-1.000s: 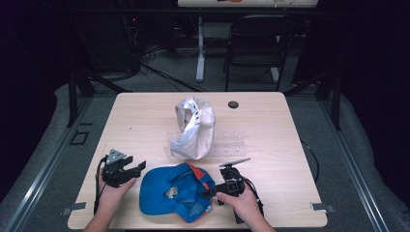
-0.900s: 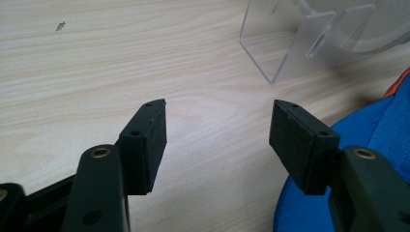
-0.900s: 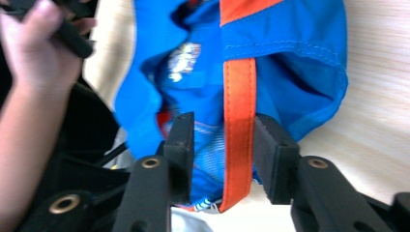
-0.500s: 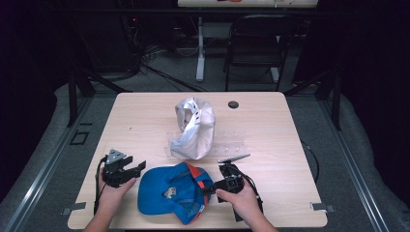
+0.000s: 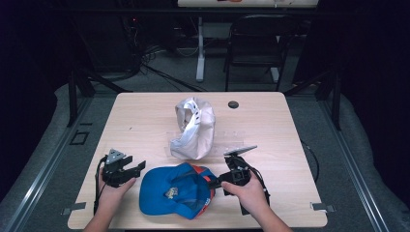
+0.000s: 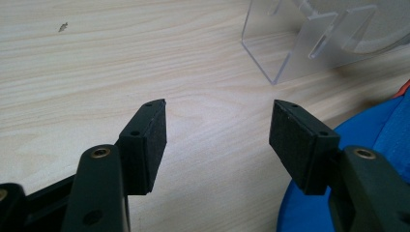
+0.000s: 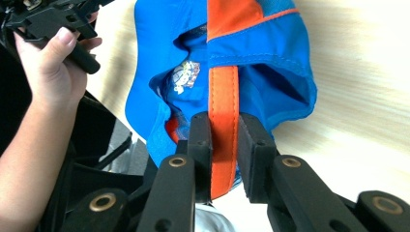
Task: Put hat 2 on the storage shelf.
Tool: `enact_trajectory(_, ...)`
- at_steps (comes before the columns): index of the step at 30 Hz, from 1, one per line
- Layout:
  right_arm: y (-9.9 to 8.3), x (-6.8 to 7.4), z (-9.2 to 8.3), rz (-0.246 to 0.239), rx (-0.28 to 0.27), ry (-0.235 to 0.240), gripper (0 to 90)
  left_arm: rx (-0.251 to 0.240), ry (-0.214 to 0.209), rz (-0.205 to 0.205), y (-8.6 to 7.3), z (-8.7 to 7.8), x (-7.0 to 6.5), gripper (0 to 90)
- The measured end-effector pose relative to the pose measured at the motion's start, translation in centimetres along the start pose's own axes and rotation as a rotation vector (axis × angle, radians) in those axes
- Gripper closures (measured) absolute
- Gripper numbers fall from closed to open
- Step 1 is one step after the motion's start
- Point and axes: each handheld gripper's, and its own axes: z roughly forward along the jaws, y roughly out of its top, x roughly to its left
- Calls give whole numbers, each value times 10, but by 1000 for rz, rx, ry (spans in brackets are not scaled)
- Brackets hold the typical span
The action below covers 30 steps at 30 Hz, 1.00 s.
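A blue cap [image 5: 174,195] with an orange strap [image 7: 223,96] lies at the table's near edge, between my two grippers. My right gripper [image 5: 212,181] is at the cap's right side; its jaws have just been closing. In the right gripper view the gripper [image 7: 224,145] is shut on the orange strap, and the blue cap [image 7: 270,53] hangs from it. My left gripper [image 5: 140,166] sits left of the cap. Its jaws stand open with nothing between them [image 6: 217,140], the blue cap's edge [image 6: 382,125] beside the right pad.
A white cap [image 5: 193,128] rests on a clear acrylic stand [image 5: 232,137] in the middle of the wooden table [image 5: 145,116]. A small black disc [image 5: 233,104] lies at the far edge. A chair [image 5: 254,48] stands beyond the table.
My right gripper has closed on the cap's orange strap and lifted slightly, raising the cap's right side. The left gripper has stayed where it was.
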Motion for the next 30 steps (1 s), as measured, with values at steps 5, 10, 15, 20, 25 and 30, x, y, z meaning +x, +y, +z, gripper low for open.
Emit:
enact_trajectory(5,6,7,-11,-8,30,-52,775,2,2,0,0,0,0,390)
enact_trajectory(10,13,15,-24,2,45,-93,775,4,1,0,0,0,1,390)
enact_trajectory(15,20,24,-39,-8,63,-170,776,4,2,1,0,0,2,390)
enact_trajectory(20,27,33,-54,-14,57,-221,776,6,3,1,0,0,2,390)
enact_trajectory(25,35,42,-67,-8,67,-248,776,5,2,1,0,1,1,390)
enact_trajectory(30,44,59,-81,-30,72,-299,778,6,1,2,-1,1,0,390)
